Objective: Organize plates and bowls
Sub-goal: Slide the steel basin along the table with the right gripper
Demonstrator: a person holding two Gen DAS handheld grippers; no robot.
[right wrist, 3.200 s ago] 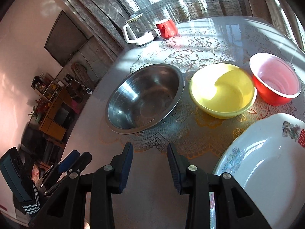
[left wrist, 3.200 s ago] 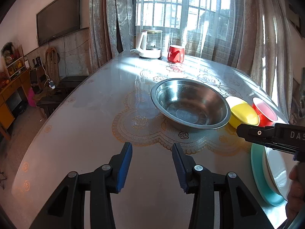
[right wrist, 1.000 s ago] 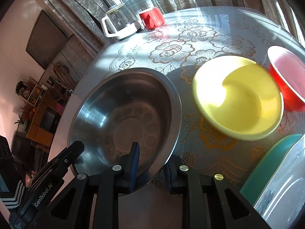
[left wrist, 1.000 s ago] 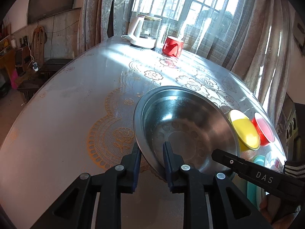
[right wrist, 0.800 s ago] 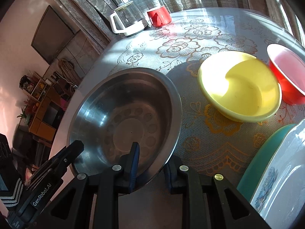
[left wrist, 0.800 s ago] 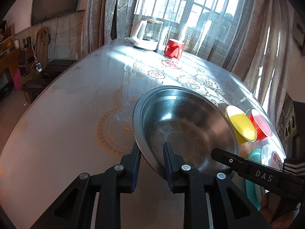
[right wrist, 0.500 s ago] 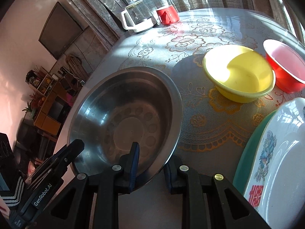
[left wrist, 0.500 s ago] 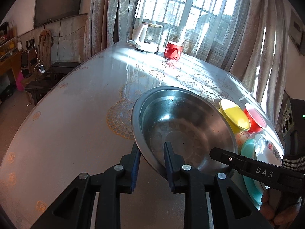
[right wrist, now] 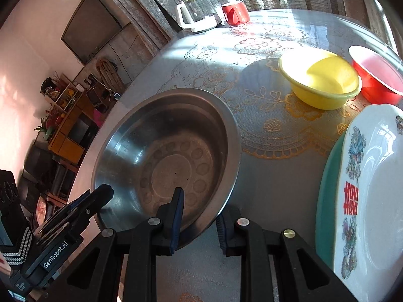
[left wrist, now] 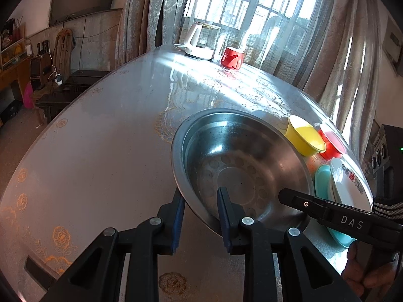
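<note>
The left claw (left wrist: pixel 200 212) pinches the near-left rim of the stainless steel basin (left wrist: pixel 241 166), 1 finger outside the wall and 1 inside; the right claw (right wrist: pixel 199 216) pinches the near-right rim the same way. Both hold the basin from its near side, neither arm nearer, so it lies straight ahead of both claws, over the bench (left wrist: pixel 100 151). Right of the basin sit the yellow bowl (right wrist: pixel 320 80), then the red bowl (right wrist: pixel 375 75), well apart from it. Nearer, right of the basin, a white patterned plate (right wrist: pixel 372 188) rests on a teal plate (right wrist: pixel 325 201).
</note>
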